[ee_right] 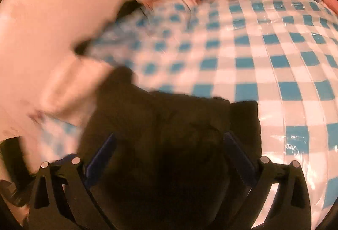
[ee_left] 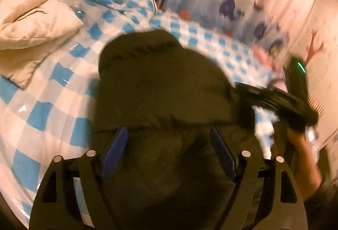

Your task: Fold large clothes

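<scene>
on the checked sheet [ee_left: 48,90], a dark garment [ee_left: 160,86]; no writing legible

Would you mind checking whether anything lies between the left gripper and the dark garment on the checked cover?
Nothing visible does. The left gripper hangs open right over the dark garment; only the garment shows between its fingers. The cream bedding lies well aside.

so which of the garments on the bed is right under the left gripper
The dark olive jacket, lying between the left gripper fingers; the cream padded coat sits off to the side on the checked cover.
</scene>
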Demonstrator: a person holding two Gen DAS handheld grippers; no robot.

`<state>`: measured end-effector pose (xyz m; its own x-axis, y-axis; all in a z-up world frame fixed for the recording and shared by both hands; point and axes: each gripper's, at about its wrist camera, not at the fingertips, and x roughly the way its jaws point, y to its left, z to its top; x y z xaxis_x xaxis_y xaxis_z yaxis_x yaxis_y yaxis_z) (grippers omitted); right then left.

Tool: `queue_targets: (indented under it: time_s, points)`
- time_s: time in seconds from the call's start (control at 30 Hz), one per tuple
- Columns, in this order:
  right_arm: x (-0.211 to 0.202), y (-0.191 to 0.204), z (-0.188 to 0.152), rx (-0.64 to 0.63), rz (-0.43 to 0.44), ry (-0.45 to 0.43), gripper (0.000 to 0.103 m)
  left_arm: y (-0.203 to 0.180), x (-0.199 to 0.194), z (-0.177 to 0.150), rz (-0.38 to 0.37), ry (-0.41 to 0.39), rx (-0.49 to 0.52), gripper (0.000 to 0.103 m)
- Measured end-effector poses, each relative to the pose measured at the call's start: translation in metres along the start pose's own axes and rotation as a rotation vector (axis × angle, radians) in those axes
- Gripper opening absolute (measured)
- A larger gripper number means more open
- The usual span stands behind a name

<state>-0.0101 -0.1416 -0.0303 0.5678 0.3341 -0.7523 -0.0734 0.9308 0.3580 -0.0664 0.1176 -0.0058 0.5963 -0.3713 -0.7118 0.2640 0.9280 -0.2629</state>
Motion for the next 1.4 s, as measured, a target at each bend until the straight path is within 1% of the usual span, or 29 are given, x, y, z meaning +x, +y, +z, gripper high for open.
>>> queue_targets:
  time_s: [0.03,0.07,0.1,0.13,0.23,0.27,0.37,0.4,0.43,0.47,0.5,0.53,0.57,0.6,0.63,0.73,0.8,0.83,0.87,0.9,0.97,1.0,1.03,1.1,1.13,1.17,1.2,1.27,1.4]
  points:
    - [0.024,-0.004,0.000,0.004,-0.033,0.052,0.097,-0.006,0.004,-0.002,0.011,-0.002,0.020,0.078]
    - [0.045,-0.017,-0.009,0.038,-0.020,0.101,0.098,-0.009,0.006,-0.005,0.009,-0.006,0.034,0.079]
    - [0.061,-0.039,-0.015,0.115,0.019,0.136,0.098,-0.009,0.006,-0.008,0.002,-0.005,0.040,0.079]
    - [0.060,-0.051,-0.018,0.151,0.027,0.141,0.097,-0.013,0.005,-0.008,-0.003,0.002,0.051,0.079]
    - [0.037,-0.055,-0.022,0.139,-0.008,0.156,0.096,-0.020,-0.009,-0.007,0.015,0.003,0.079,0.079]
    - [0.015,-0.052,-0.024,0.123,-0.001,0.127,0.096,-0.021,-0.017,-0.008,0.010,-0.006,0.076,0.079]
    - [-0.041,-0.040,-0.040,0.056,0.076,0.025,0.096,-0.027,-0.040,-0.020,0.015,-0.027,0.109,0.079]
    - [-0.059,-0.032,-0.051,0.020,0.092,0.004,0.096,-0.028,-0.041,-0.026,0.022,-0.019,0.122,0.079]
    - [-0.064,-0.028,-0.063,-0.009,0.087,0.015,0.096,-0.029,-0.042,-0.033,0.029,-0.007,0.131,0.080]
    - [-0.062,-0.023,-0.076,-0.038,0.055,0.051,0.096,-0.030,-0.039,-0.041,0.041,0.007,0.143,0.080]
    - [-0.049,-0.021,-0.094,-0.072,-0.012,0.124,0.096,-0.032,-0.037,-0.048,0.054,0.011,0.152,0.080]
    - [-0.032,-0.024,-0.109,-0.074,-0.011,0.194,0.096,-0.034,-0.035,-0.052,0.068,0.017,0.164,0.080]
    - [-0.023,-0.031,-0.115,-0.046,0.010,0.219,0.097,-0.037,-0.035,-0.055,0.084,0.021,0.180,0.080]
    - [-0.021,-0.040,-0.119,0.010,0.017,0.224,0.096,-0.041,-0.036,-0.057,0.106,0.022,0.193,0.080]
    - [-0.029,-0.042,-0.120,0.034,0.009,0.199,0.096,-0.047,-0.041,-0.059,0.138,0.017,0.206,0.080]
    - [-0.063,-0.032,-0.129,0.009,0.000,0.112,0.096,-0.056,-0.059,-0.067,0.151,-0.002,0.223,0.082]
    - [-0.070,-0.030,-0.144,-0.003,-0.028,0.120,0.096,-0.057,-0.058,-0.078,0.172,0.018,0.231,0.084]
    - [-0.066,-0.029,-0.152,-0.017,-0.042,0.153,0.096,-0.057,-0.057,-0.083,0.182,0.025,0.231,0.085]
    - [-0.061,-0.033,-0.159,-0.011,-0.032,0.190,0.096,-0.059,-0.058,-0.087,0.198,0.024,0.232,0.085]
    - [-0.064,-0.037,-0.158,0.015,-0.023,0.185,0.096,-0.060,-0.058,-0.089,0.212,0.027,0.232,0.085]
    - [-0.081,-0.038,-0.155,0.033,-0.053,0.107,0.096,-0.064,-0.065,-0.094,0.216,0.028,0.221,0.085]
    - [-0.086,-0.036,-0.154,0.022,-0.075,0.098,0.096,-0.065,-0.068,-0.096,0.216,0.030,0.215,0.085]
    - [-0.081,-0.033,-0.156,-0.004,-0.087,0.131,0.096,-0.066,-0.068,-0.098,0.220,0.039,0.213,0.085]
    - [-0.058,-0.027,-0.161,-0.058,-0.114,0.252,0.096,-0.068,-0.065,-0.100,0.237,0.064,0.223,0.085]
    - [-0.056,-0.027,-0.160,-0.061,-0.121,0.260,0.096,-0.070,-0.065,-0.101,0.254,0.070,0.233,0.085]
    - [-0.059,-0.024,-0.159,-0.062,-0.135,0.243,0.096,-0.073,-0.069,-0.101,0.261,0.070,0.236,0.085]
    - [-0.069,-0.021,-0.157,-0.049,-0.136,0.205,0.096,-0.075,-0.073,-0.102,0.262,0.065,0.237,0.085]
    - [-0.084,-0.013,-0.159,-0.042,-0.116,0.163,0.096,-0.082,-0.085,-0.104,0.274,0.050,0.253,0.085]
    - [-0.128,0.006,-0.173,-0.045,-0.074,0.041,0.096,-0.096,-0.109,-0.113,0.289,0.023,0.286,0.085]
